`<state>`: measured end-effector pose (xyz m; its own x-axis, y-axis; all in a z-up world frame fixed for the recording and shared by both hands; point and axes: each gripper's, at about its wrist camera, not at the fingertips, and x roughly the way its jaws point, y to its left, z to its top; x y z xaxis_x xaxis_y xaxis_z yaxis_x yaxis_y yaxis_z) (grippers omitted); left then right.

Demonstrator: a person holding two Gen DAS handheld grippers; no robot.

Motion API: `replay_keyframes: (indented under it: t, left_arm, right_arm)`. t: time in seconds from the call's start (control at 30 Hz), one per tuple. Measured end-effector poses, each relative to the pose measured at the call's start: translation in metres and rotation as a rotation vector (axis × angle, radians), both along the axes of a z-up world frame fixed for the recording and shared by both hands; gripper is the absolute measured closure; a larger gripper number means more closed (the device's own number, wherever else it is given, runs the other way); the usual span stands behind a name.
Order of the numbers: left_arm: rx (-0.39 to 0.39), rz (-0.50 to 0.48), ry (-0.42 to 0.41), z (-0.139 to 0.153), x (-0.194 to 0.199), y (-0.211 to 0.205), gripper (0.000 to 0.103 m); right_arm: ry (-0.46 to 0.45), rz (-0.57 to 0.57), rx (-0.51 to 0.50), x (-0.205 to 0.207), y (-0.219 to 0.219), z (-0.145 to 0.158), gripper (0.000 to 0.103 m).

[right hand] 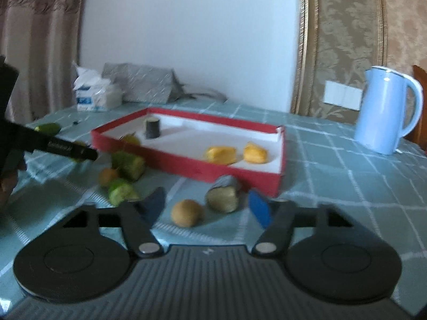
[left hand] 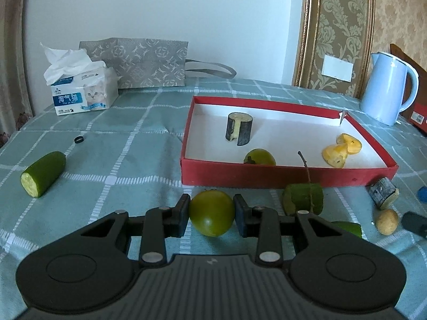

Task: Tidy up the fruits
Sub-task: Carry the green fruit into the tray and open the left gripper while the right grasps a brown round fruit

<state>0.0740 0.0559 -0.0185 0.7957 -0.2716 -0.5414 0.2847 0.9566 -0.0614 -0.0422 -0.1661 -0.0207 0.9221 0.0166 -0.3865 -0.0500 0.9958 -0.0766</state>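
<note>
Green fruit (left hand: 212,212) pinched between left gripper (left hand: 212,210) fingers, held low; right gripper (right hand: 206,208) spread wide, brown fruit (right hand: 186,212) framed between fingertips.

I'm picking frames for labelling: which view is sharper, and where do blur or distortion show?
Left wrist view is sharp: the print on the white tissue pack shows clearly, though the fisheye bends the gold wall trim. Right wrist view is motion-blurred throughout: the round brown kiwi and red cardboard box have soft edges.
</note>
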Motion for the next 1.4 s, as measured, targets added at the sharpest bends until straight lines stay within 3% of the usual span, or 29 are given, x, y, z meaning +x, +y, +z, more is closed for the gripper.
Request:
replay_keyframes:
  t: [0.1,0.33,0.4,0.5,0.63,0.7,1.2,1.4]
  left_arm:
    - [-0.003,-0.005,-0.001,0.000,0.000,0.000,0.069]
    - [-0.002,-0.014,0.002,0.000,-0.001,-0.001,0.069]
    - [-0.002,-0.014,0.003,0.000,-0.001,-0.001,0.069]
    - [0.000,-0.008,0.006,0.000,0.000,-0.001,0.069]
    - [0.004,-0.003,0.011,-0.001,0.001,-0.001,0.069]
    - [0.008,0.000,0.009,-0.001,0.001,-0.002,0.069]
    - [0.038,0.037,0.018,-0.005,0.005,-0.002,0.069]
    - [0.013,0.060,0.012,-0.003,0.006,0.002,0.069]
  right_arm:
    - [0.071,0.024,0.020,0.010,0.005,-0.004,0.058]
    - [0.140,0.029,0.062,0.027,0.008,-0.010,0.058]
    - [0.149,0.025,0.047,0.032,0.011,-0.011,0.066]
    - [0.181,0.027,0.049,0.039,0.012,-0.013,0.066]
    - [0.183,0.029,0.061,0.039,0.011,-0.013,0.066]
    - [0.180,0.028,0.065,0.039,0.010,-0.013,0.075]
    - [0.129,0.051,0.106,0.031,0.004,-0.009,0.075]
    - [0.120,0.060,0.119,0.029,0.002,-0.008,0.075]
